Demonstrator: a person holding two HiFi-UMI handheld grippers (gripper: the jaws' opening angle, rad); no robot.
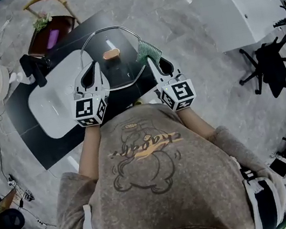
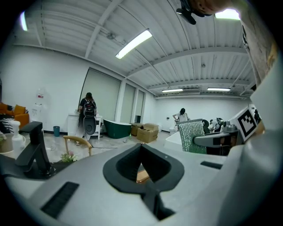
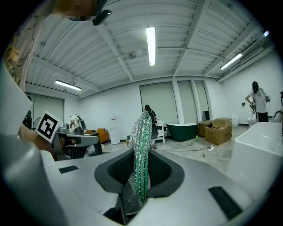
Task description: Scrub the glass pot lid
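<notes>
Left tool (image 1: pixel 93 70) (image 2: pixel 142 160): jaws fully clenched, tips set on the 8 o'clock rim of the glass pot lid (image 1: pixel 124 70). In the left gripper view the lid's copper-coloured knob (image 2: pixel 142 177) shows through the small gap under the closed pads.

Right tool (image 1: pixel 151 63) (image 3: pixel 140 176): jaws clamped on a green-and-silver scrub cloth (image 1: pixel 148 49) (image 3: pixel 142 141), which stands upright out of the pads. The cloth sits at the lid's 3 o'clock edge; whether it touches the glass cannot be told.

Lid: held between the two tools, just ahead of the person's chest, knob (image 1: pixel 111 54) facing up, over the right end of the white sink (image 1: pixel 49 108).

Sink is set in a black table (image 1: pixel 41 145). Black faucet (image 1: pixel 33 67) (image 2: pixel 34 148) stands at the sink's 11 o'clock. Beyond it, at 12 o'clock, a wooden basket (image 1: pixel 51 28) with a plant. White tub (image 1: pixel 239 9) on the floor at 2 o'clock from the lid, black office chair (image 1: pixel 269 67) at 3 o'clock.
</notes>
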